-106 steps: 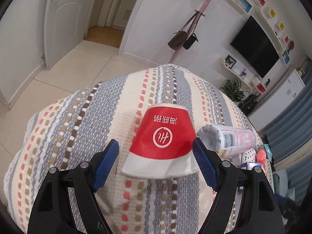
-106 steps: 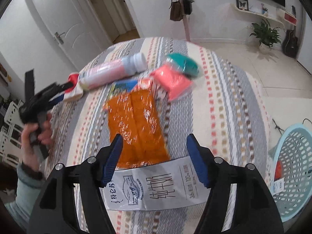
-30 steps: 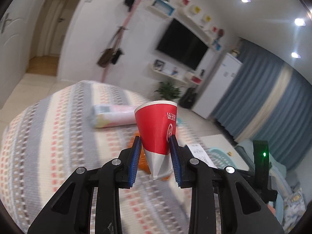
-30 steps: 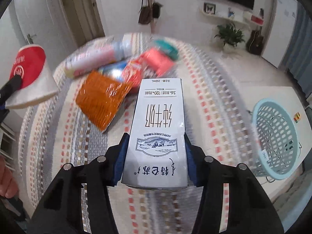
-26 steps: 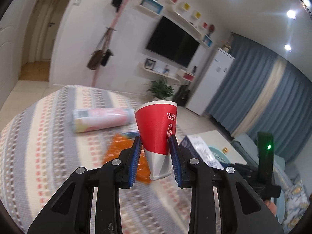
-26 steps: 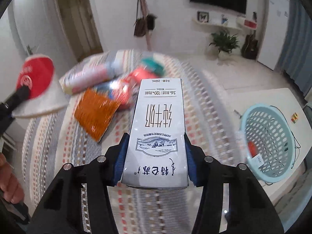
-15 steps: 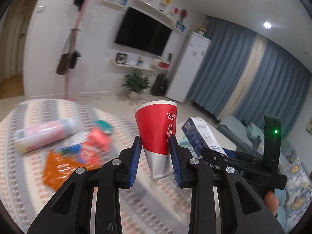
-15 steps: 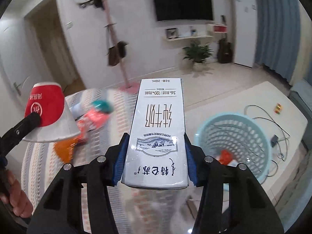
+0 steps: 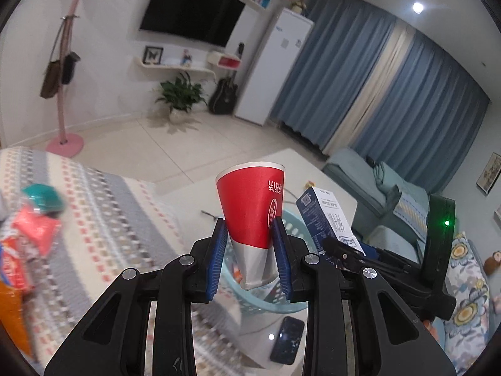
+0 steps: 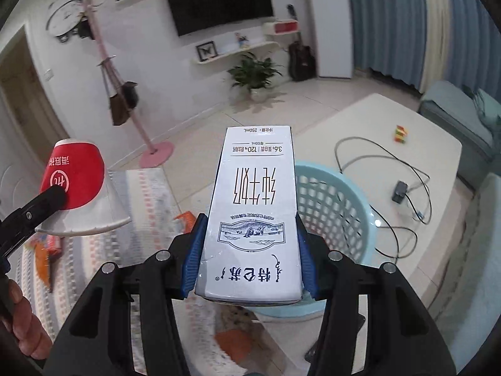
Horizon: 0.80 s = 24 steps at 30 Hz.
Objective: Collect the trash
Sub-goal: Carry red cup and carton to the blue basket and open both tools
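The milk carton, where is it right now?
The milk carton sits clamped between the jaws of the right gripper, held up in front of the light blue basket, with the red paper cup to its left.

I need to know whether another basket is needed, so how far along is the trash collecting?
Some trash already lies in the blue basket. In hand: the left gripper grips a red paper cup, the right gripper a milk carton, both close to the basket, neither dropped in yet. Left: orange and pink wrappers and a teal piece on the striped cloth.
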{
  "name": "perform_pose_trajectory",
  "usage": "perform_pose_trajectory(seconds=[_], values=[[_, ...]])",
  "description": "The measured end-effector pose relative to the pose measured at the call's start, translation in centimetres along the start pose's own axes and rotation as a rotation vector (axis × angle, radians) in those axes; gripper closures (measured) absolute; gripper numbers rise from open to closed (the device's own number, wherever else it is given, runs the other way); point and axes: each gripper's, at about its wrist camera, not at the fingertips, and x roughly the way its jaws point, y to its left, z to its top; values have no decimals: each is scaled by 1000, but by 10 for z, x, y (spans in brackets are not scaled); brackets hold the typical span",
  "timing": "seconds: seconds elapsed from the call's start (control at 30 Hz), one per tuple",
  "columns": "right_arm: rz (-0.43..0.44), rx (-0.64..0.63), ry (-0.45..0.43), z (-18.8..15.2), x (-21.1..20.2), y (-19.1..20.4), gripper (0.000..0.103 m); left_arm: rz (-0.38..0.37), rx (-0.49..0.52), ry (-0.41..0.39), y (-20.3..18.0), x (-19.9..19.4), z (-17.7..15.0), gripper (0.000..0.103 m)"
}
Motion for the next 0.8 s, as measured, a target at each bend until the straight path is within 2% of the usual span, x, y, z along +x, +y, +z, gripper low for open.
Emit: perform_pose_trajectory(seconds=[0.33, 0.63, 0.8], values=[[-60, 62, 88, -16, 37, -45, 54, 4, 16, 128, -19, 70, -12, 75], [-81, 95, 131, -23, 51, -66, 53, -1, 34, 188, -26, 98, -17, 75], [-81, 94, 120, -20, 48, -66, 53, 1, 39, 176, -27, 95, -15, 69]])
